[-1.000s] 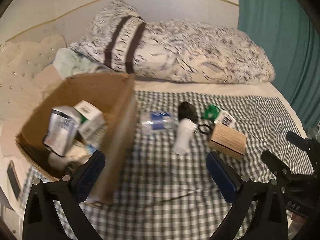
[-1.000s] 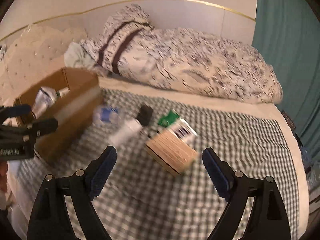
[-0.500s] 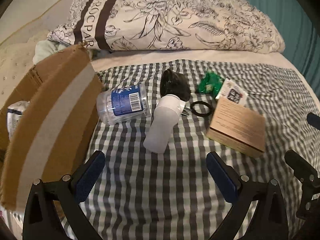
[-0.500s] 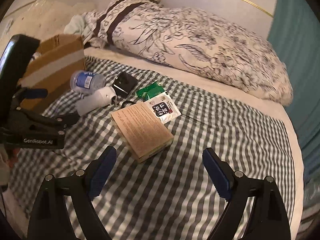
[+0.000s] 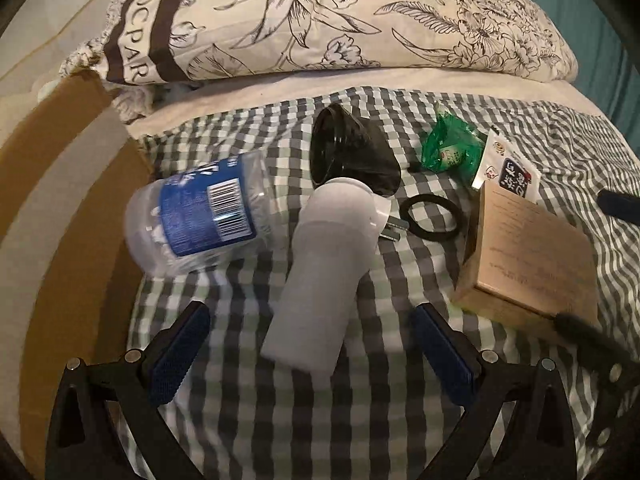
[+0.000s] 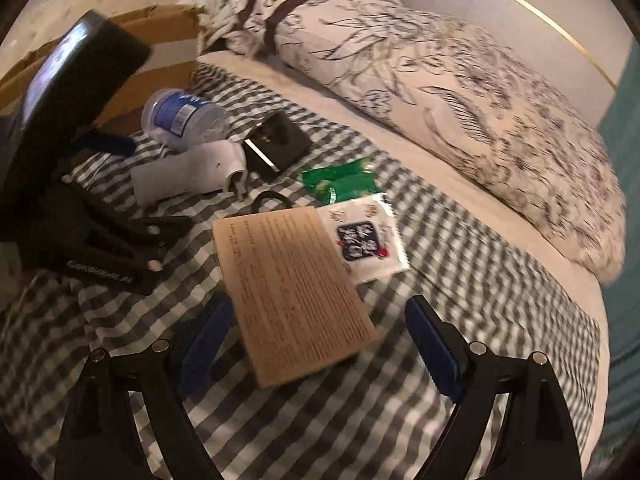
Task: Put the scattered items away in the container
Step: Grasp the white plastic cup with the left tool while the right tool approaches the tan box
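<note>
Seven loose items lie on the grey-and-white checked bedspread [image 5: 280,420]: one clear plastic bottle with a blue label [image 5: 200,216], one white plastic cylinder [image 5: 320,276], one black plug-like block [image 5: 356,156], one black rubber ring [image 5: 432,220], one crumpled green packet [image 5: 452,152], one white sachet with a dark printed patch [image 5: 508,168] and one flat tan cardboard box printed with text [image 5: 528,256]. One brown cardboard container with a pale tape stripe [image 5: 60,200] stands at the left edge of the left wrist view, the bottle just beside its wall.

The left gripper [image 5: 312,356] is low over the bedspread, its blue-padded jaws wide apart with the near end of the white cylinder between them; the pads seem clear of it, though blur makes that hard to confirm. In the right wrist view the right gripper [image 6: 316,348] hangs just above the tan box [image 6: 296,292], jaws spread on either side of its near end, gripping nothing. The left gripper's black body [image 6: 80,184] fills the left of that frame. A floral pillow [image 6: 440,92] lies across the top.
</note>
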Tool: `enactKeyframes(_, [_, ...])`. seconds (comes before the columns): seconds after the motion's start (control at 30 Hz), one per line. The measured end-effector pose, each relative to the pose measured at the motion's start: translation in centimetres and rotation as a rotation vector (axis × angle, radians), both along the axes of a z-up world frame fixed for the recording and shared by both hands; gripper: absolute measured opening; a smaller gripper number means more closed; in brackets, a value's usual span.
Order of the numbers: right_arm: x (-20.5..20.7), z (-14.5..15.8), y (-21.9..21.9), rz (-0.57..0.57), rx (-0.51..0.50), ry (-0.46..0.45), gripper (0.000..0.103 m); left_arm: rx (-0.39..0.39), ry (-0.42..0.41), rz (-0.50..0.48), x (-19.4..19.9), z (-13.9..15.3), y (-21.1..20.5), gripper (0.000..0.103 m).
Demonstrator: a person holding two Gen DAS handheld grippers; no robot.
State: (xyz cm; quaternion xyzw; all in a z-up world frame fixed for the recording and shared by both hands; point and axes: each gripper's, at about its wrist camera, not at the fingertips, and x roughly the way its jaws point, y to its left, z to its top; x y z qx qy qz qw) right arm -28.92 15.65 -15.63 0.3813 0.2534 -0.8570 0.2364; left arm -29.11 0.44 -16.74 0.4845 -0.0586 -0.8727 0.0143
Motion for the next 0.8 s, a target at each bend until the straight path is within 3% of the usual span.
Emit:
enactKeyframes(0.17, [-1.1, -1.3, -0.4, 0.021, -0.028, -0.061, 0.088, 0.040, -0.015, -0.005, -1.0, -1.1, 0.1, 0.103])
enactKeyframes(0.23, [-1.2, -2.2, -0.8, 0.026, -0.005, -0.069, 0.088, 0.063, -0.006, -0.011, -1.0, -1.0, 0.0, 0.094])
enactKeyframes(0.27, [-1.0, -2.4, -1.1, 0.025, 0.001, -0.048, 0.088, 0.085, -0.003, -0.027, -1.0, -1.0, 0.0, 0.079])
enactKeyframes(0.33, [-0.7, -2.4, -1.3, -0.003, -0.020, -0.042, 0.087, 0.088, -0.001, -0.052, -0.8, -0.9, 0.4, 0.064])
enactKeyframes(0.4, [-0.7, -2.2, -1.1, -0.052, -0.067, -0.074, 0.086, 0.061, 0.011, -0.072, -0.4, -0.5, 0.8, 0.034])
enactKeyframes(0.53, [0.3, -1.4, -0.6, -0.149, -0.100, -0.115, 0.084, 0.075, 0.028, -0.088, 1.0, 0.1, 0.5, 0.032])
enactKeyframes(0.63, [1.7, -0.6, 0.6, -0.220, -0.188, -0.138, 0.083, 0.095, 0.040, -0.085, 2.5, 0.9, 0.2, 0.032])
enactKeyframes(0.8, [5.2, 1.7, 1.8, -0.286, -0.269, -0.115, 0.080, 0.116, 0.058, -0.077, 5.5, 2.8, 0.2, 0.032])
